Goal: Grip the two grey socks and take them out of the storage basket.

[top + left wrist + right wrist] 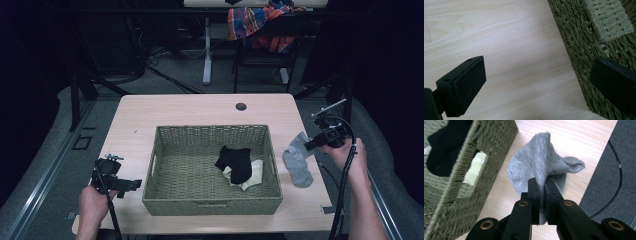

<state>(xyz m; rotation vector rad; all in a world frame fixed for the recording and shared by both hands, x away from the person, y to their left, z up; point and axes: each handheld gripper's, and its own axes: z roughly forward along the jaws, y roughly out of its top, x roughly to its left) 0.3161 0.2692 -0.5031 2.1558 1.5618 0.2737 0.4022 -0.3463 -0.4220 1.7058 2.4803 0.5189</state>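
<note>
A grey sock [297,162] [541,167] hangs from my right gripper [309,144] [542,185], which is shut on one end of it; the sock's lower part rests on the table right of the basket. The green woven basket [210,204] [474,170] [584,37] sits mid-table and holds a black sock [235,161] [445,147] lying over a cream one [252,172] [475,168]. My left gripper [131,185] [537,82] hovers open over bare wood just left of the basket, with nothing between its fingers.
The wooden table [200,107] has a round cable hole [241,106] at the back. A black cable [616,177] runs over grey carpet past the table's right edge. A chair with a plaid cloth [260,22] stands behind the table.
</note>
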